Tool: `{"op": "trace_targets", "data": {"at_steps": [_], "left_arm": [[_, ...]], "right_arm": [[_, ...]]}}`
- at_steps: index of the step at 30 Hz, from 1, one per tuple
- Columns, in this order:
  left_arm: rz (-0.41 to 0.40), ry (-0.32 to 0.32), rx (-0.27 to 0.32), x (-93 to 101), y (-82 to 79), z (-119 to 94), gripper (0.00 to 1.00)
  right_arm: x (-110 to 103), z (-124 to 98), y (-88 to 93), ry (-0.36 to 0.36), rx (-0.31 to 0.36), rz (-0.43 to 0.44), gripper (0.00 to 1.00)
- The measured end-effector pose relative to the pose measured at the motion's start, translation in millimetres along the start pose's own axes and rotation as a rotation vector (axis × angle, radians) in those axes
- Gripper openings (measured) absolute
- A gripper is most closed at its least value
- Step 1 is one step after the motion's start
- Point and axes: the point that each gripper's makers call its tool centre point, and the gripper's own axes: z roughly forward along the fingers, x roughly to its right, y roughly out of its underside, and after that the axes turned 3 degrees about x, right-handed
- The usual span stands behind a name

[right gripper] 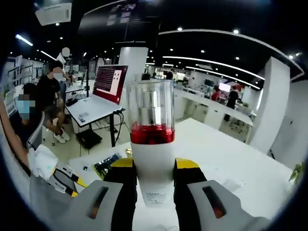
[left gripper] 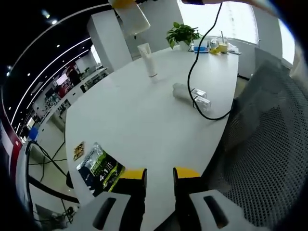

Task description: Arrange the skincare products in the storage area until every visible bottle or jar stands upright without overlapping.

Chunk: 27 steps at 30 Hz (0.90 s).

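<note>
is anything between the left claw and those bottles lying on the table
Nothing visible blocks it. Bare white table runs from the open left claw to the lying bottles. A black cable loops around them, and a sachet sits off to the side.

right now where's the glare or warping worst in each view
Left gripper view: the window at top right is blown out, and the white table edge bows from fisheye. Right gripper view: dim hall with bright ceiling strips curved by the lens; the bottle between the jaws looms large but reads sharp.
</note>
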Motion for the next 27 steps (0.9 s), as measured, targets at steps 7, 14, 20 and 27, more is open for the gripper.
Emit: {"op": "trace_targets", "data": {"at_steps": [7,14,20,27], "left_arm": [[0.004,-0.021,0.01,-3.2,-1.8,-1,0.22],[0.003,-0.029,0.001,-4.4,-0.9,-3,0.23],[-0.02,-0.056,0.0,-11.1,0.3,-3,0.23],[-0.071,-0.044,0.04,-11.1,-7.6,-6,0.23]], "right_arm": [[-14,-13,7.1,-0.021,0.046,0.055,0.25],[-24,-12,33.7,-0.049,0.028,0.105,0.25],[-29,-10,42.6,-0.097,0.041,0.17,0.25],[-34,-8,46.5,-0.146,0.058,0.265,0.25]]}}
